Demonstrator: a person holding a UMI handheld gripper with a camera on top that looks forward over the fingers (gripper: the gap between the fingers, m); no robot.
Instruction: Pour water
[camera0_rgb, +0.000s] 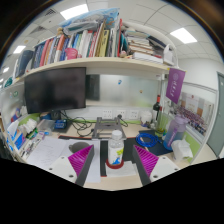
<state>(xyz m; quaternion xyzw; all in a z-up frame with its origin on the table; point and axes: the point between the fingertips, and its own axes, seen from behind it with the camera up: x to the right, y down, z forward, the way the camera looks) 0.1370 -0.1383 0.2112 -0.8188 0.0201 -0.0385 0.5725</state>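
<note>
On the far left we saw a cluttered desk (40, 150) with papers and small items we could not make out. Above it a dark monitor (55, 90) stood against the wall, and over that ran a shelf (95, 66) packed with upright books (70, 47).

Nearer to us, the gripper (113, 160) reached forward with its fingers apart. The left magenta pad (82, 157) sat just left of a small bottle (116, 150) with a red cap and a pale label, and the right pad (146, 160) sat to its right. The bottle stood upright on the desk between the fingers, with a gap showing at each side, so we judged that nothing was clamped.

Farther right we noted a blue object (152, 143) beyond the right finger, then a pale cup-like container (181, 150) near the desk's right end, and a purple poster (175, 84) on the far wall above.
</note>
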